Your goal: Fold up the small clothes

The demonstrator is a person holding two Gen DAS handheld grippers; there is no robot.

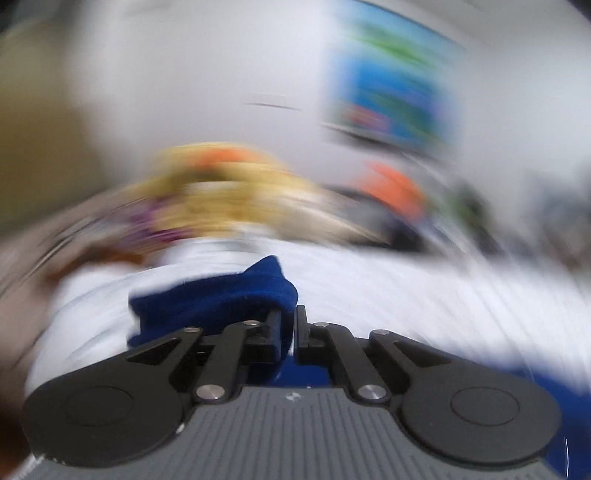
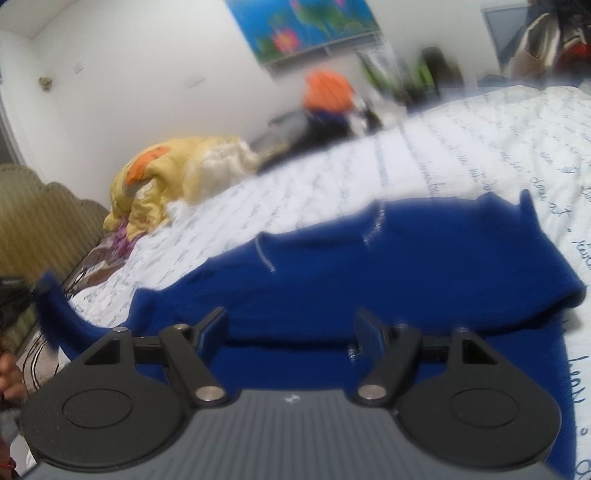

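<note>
A dark blue garment (image 2: 406, 266) lies spread on a white bed cover with blue handwriting (image 2: 480, 140). My right gripper (image 2: 291, 319) hovers low over its near edge, jaws open, with only the cloth beneath them. At the left edge of the right wrist view a corner of the garment (image 2: 50, 284) is pulled up off the bed. The left wrist view is heavily blurred. There my left gripper (image 1: 294, 321) is shut on a fold of the blue garment (image 1: 221, 299), which bunches to the left of the fingers above the bed cover (image 1: 406, 288).
A crumpled yellow blanket (image 2: 166, 173) with an orange patch lies at the far left of the bed. An orange and dark heap (image 2: 327, 90) sits against the white wall under a blue picture (image 2: 303, 26). An olive headboard (image 2: 44, 214) stands at the left.
</note>
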